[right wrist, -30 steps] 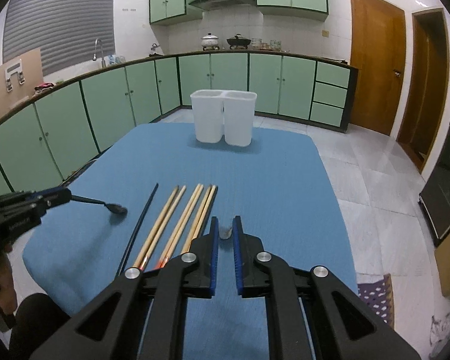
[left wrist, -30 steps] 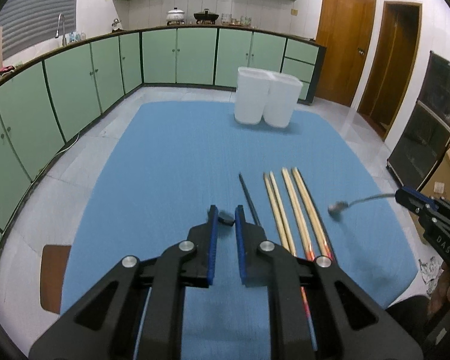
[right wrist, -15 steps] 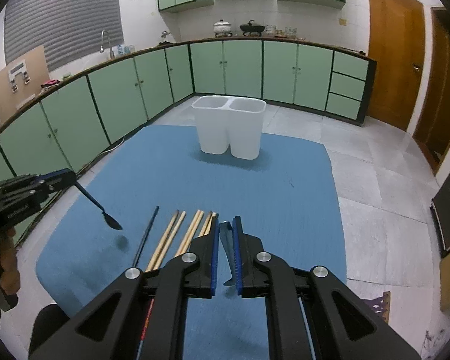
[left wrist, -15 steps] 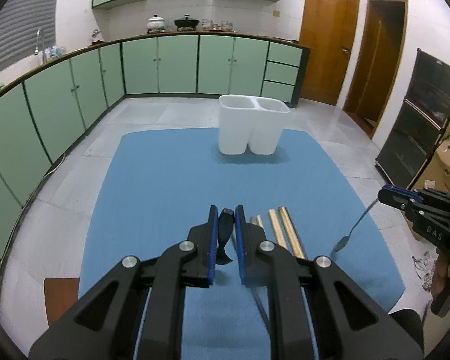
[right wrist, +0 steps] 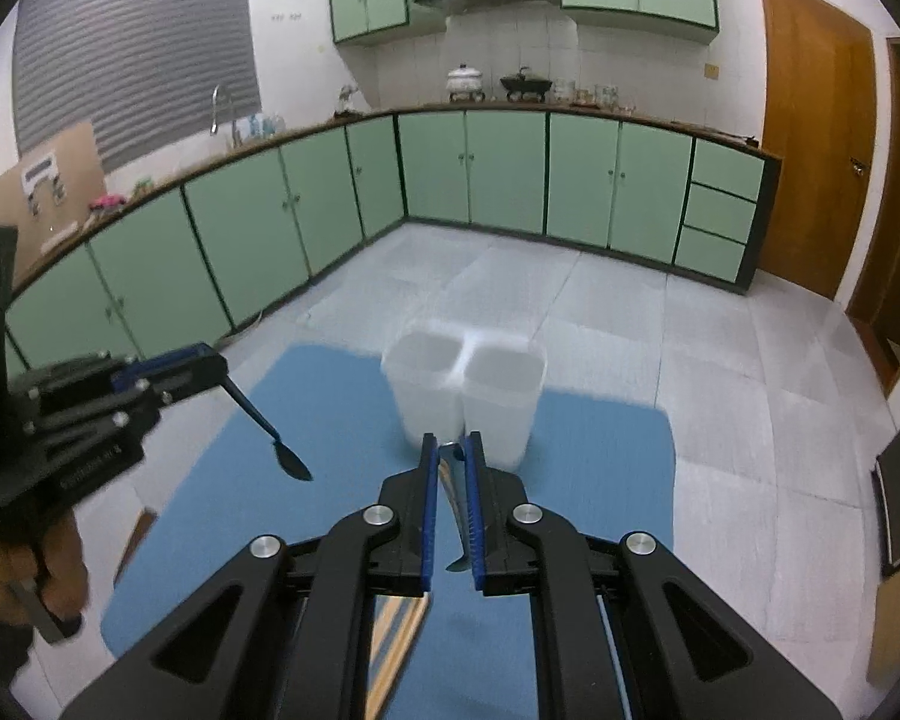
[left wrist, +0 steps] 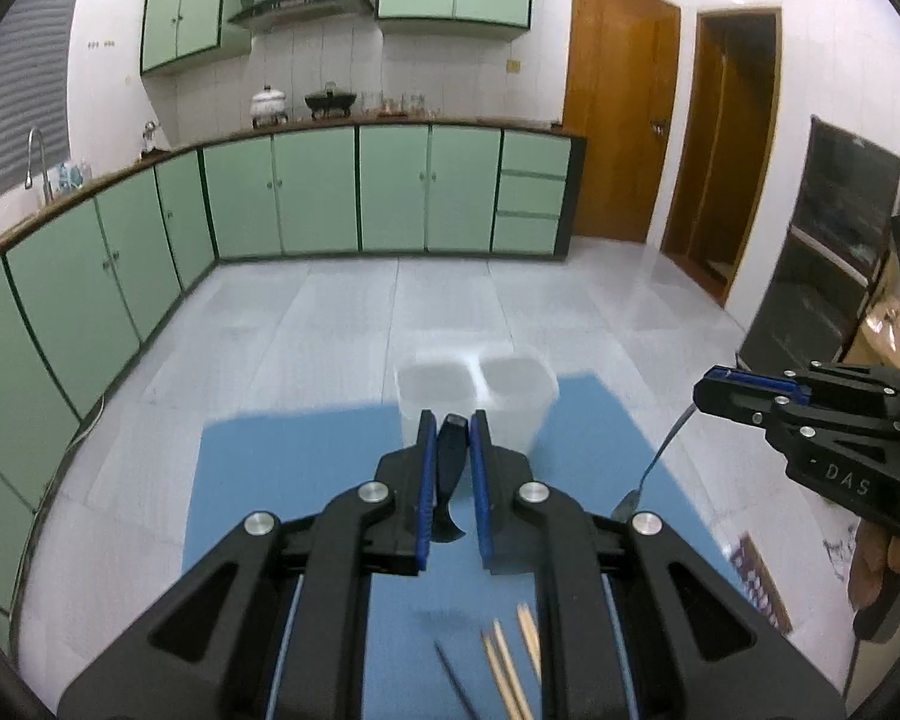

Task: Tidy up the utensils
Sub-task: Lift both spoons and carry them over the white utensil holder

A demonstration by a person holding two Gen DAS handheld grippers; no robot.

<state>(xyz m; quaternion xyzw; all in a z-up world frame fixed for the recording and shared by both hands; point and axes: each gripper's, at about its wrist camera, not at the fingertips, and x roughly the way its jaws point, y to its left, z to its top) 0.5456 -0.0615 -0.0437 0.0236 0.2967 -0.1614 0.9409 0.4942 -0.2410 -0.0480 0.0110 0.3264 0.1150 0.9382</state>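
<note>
Ahead of both grippers, the white two-compartment plastic holder (right wrist: 465, 402) is waiting; the left gripper (left wrist: 450, 456) is clamping a dark spoon (left wrist: 447, 480), the right gripper (right wrist: 451, 468) a silver spoon (right wrist: 455, 516).

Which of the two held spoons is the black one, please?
The black spoon in the left gripper; the right gripper holds the silver metal spoon.

White lettering "DAS" on the black body of the right gripper (left wrist: 727, 397), seen from the left wrist view; the left gripper's (right wrist: 204, 367) marking is illegible.
</note>
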